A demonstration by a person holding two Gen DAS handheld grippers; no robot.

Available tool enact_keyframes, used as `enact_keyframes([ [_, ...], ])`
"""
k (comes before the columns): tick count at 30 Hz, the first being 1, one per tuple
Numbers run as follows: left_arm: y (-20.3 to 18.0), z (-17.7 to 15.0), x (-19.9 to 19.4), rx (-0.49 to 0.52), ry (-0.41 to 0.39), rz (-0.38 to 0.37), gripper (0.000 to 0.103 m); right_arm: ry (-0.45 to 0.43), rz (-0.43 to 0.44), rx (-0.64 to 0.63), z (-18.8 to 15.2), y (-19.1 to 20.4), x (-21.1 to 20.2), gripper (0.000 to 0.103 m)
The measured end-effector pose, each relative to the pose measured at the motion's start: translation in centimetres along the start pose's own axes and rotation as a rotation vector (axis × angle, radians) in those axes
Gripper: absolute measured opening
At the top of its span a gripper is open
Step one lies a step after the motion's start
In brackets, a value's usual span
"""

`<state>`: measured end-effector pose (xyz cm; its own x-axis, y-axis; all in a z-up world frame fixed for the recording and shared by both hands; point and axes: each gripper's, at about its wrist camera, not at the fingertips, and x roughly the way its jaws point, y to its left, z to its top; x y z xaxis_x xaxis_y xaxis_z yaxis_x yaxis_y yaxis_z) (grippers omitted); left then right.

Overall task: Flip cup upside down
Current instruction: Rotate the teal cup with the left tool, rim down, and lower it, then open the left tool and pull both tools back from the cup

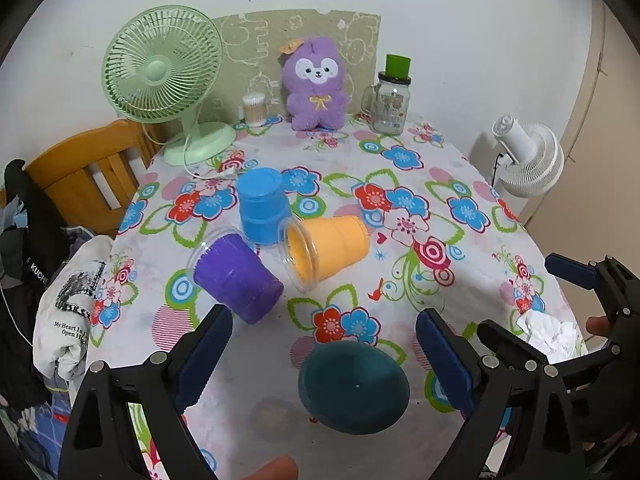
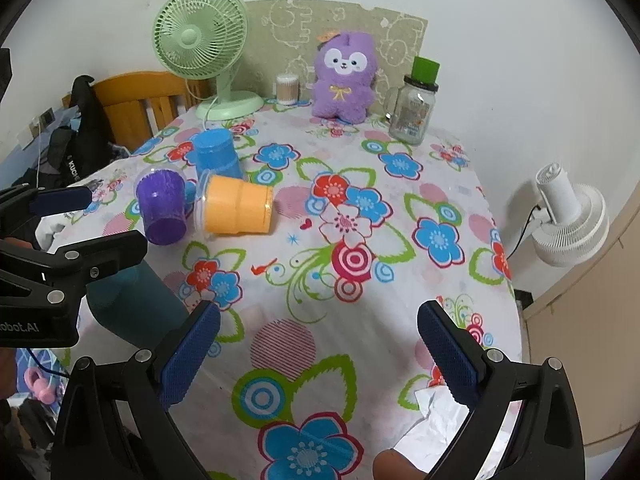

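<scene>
A dark teal cup (image 1: 354, 386) stands upside down on the flowered tablecloth, between the fingers of my open left gripper (image 1: 324, 354), which does not touch it. It also shows in the right wrist view (image 2: 132, 300), partly behind the left gripper. An orange cup (image 1: 326, 246) and a purple cup (image 1: 236, 274) lie on their sides at mid-table. A blue cup (image 1: 262, 208) stands upside down behind them. My right gripper (image 2: 318, 354) is open and empty over the cloth to the right.
A green fan (image 1: 164, 68), a cotton-swab jar (image 1: 255, 109), a purple plush toy (image 1: 316, 84) and a glass jar with a green lid (image 1: 392, 96) stand at the back. Crumpled white paper (image 1: 550, 334) lies at the right edge. A wooden chair (image 1: 84, 176) and clothes are on the left.
</scene>
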<state>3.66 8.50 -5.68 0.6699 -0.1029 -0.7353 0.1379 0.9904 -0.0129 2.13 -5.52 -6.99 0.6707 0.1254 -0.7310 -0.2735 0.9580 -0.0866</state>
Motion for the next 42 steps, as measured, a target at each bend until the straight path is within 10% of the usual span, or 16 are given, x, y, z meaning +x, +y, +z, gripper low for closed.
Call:
enact_keyframes([
  [42, 4.6, 0.4, -9.7, -0.173, -0.400, 0.078, 0.103, -0.273, -0.075, -0.037, 4.7, 3.3, -7.9, 0.102],
])
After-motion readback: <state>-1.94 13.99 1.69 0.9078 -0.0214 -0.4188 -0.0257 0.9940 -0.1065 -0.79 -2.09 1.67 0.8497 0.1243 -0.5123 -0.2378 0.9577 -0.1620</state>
